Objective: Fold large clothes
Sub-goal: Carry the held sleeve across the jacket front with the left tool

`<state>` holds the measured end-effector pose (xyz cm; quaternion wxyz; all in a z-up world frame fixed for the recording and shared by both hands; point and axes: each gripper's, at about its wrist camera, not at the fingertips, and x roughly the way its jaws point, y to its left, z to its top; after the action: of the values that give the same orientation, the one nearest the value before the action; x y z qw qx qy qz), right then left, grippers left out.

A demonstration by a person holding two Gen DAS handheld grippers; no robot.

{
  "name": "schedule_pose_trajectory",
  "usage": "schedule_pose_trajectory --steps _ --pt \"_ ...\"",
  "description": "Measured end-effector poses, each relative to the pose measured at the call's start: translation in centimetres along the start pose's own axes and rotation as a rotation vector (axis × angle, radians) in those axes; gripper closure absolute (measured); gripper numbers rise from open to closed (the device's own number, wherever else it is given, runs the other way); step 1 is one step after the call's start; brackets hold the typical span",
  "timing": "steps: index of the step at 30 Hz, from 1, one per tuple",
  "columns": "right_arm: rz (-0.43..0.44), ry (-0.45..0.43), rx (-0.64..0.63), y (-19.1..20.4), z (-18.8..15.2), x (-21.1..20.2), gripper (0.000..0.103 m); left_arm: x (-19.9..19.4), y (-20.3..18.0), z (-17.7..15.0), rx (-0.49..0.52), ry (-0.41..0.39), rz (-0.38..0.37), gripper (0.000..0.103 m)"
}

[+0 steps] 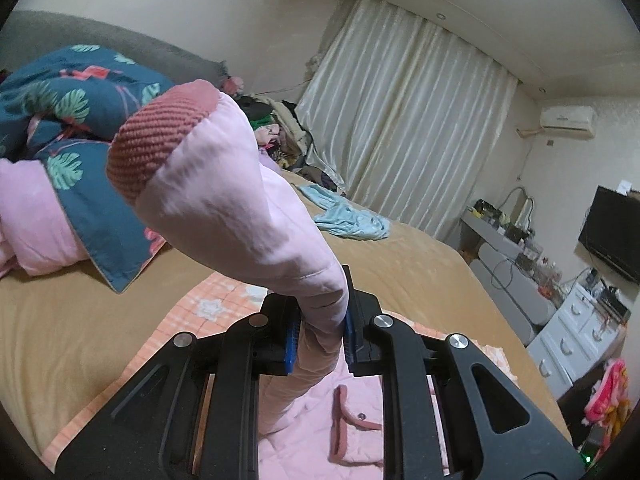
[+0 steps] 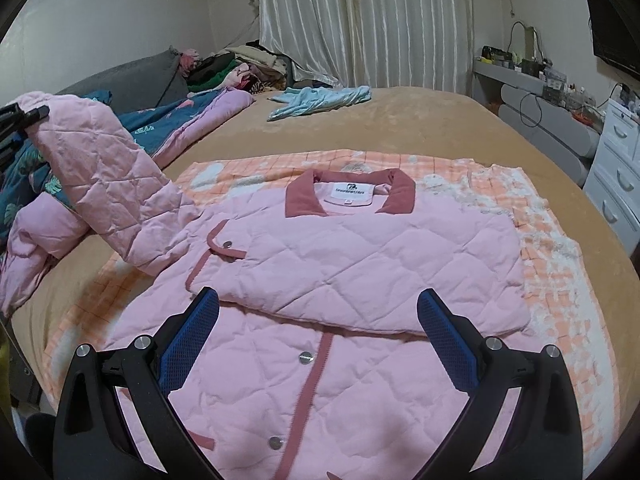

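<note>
The pink quilted jacket (image 2: 360, 264) lies front-up on the bed (image 2: 420, 120), spread over an orange checked blanket (image 2: 560, 264) near the bed's near edge. Its dark pink collar (image 2: 350, 196) points toward the far edge, a white label showing inside it. 1 side is already folded across the chest, so a thick flap sits over the snap-buttoned front.

The left gripper (image 1: 320, 332) is clamped on the jacket's sleeve (image 1: 224, 208): its blue-padded fingers (image 1: 292, 340) pinch the pink fabric between them, and the sleeve rises up and away, ending in a ribbed dark pink cuff (image 1: 160, 136). From the right wrist view that same sleeve stands lifted off the bed at the jacket's left side, arching toward the bed's left edge.

The right gripper (image 2: 318, 344) hangs over the lower front of the jacket, fingers (image 2: 448, 344) spread wide apart with nothing between them but the quilted front below.

Toward the far left corner of the bed sits a heap of teal leaf-print duvet (image 2: 160, 120) with pink lining. A light blue garment (image 2: 320, 100) lies crumpled near the far edge, well apart from the jacket. Pale curtains (image 2: 360, 20) hang behind the bed.
</note>
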<state>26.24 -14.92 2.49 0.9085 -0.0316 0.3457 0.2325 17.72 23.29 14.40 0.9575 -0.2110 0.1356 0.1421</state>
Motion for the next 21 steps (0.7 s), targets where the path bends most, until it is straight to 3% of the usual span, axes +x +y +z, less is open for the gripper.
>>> schedule_pose_trajectory --steps 10,17,21 --pt "-0.01 -0.025 0.0 -3.7 -0.1 0.3 0.004 1.4 -5.3 -1.6 0.101 0.022 -0.02 0.093" --pt "-0.022 -0.029 0.08 -6.7 -0.7 0.5 0.004 2.7 -8.5 -3.4 0.158 0.052 -0.053 0.093" --pt "-0.082 -0.055 0.116 -8.3 -0.8 0.3 0.004 3.4 -10.8 -4.8 0.188 0.076 -0.085 0.093"
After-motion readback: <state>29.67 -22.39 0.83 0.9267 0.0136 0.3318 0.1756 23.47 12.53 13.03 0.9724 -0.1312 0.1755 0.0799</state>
